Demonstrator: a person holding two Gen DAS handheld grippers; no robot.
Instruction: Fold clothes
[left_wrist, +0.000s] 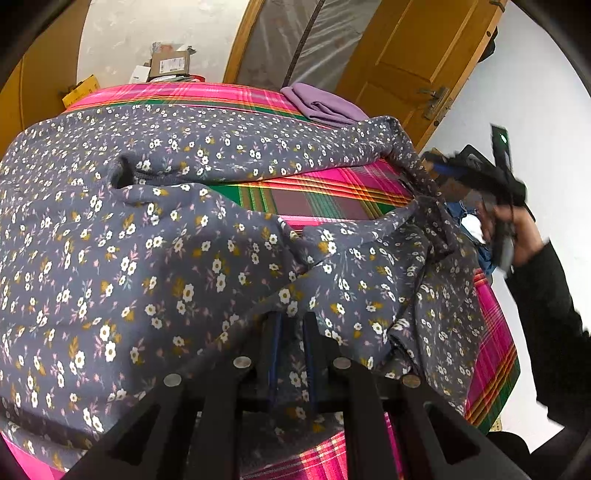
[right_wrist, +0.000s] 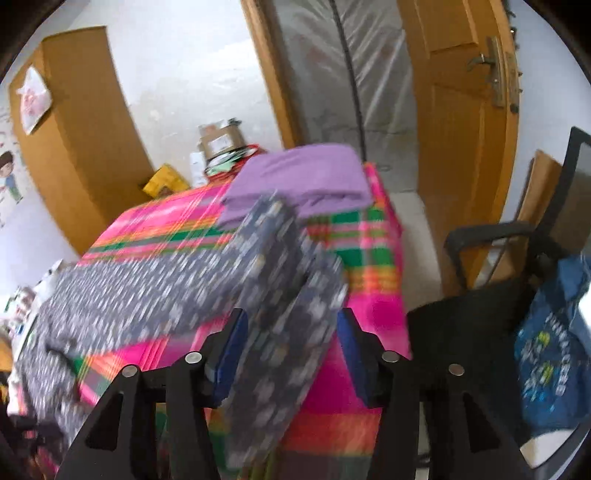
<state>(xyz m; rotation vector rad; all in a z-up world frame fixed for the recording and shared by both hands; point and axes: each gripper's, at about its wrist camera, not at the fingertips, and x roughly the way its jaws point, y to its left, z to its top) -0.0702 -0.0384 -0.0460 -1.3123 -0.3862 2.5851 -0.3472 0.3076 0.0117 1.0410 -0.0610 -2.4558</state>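
A grey-blue floral garment (left_wrist: 184, 240) lies spread and rumpled over the pink plaid bed cover (left_wrist: 314, 199). My left gripper (left_wrist: 293, 325) is shut on a fold of it near the bed's near edge. In the right wrist view the picture is motion-blurred. A strip of the floral garment (right_wrist: 273, 295) passes between the widely parted fingers of my right gripper (right_wrist: 291, 317), which is open. The left wrist view shows that right gripper (left_wrist: 443, 173) in a person's hand (left_wrist: 524, 236) at the bed's right edge, where a corner of the garment bunches up.
A folded purple cloth (right_wrist: 306, 177) lies at the bed's far corner. Cardboard boxes (left_wrist: 170, 64) stand behind the bed. A wooden door (right_wrist: 461, 147) is at the right, with a black chair (right_wrist: 498, 295) and a blue bag (right_wrist: 546, 362) beside the bed.
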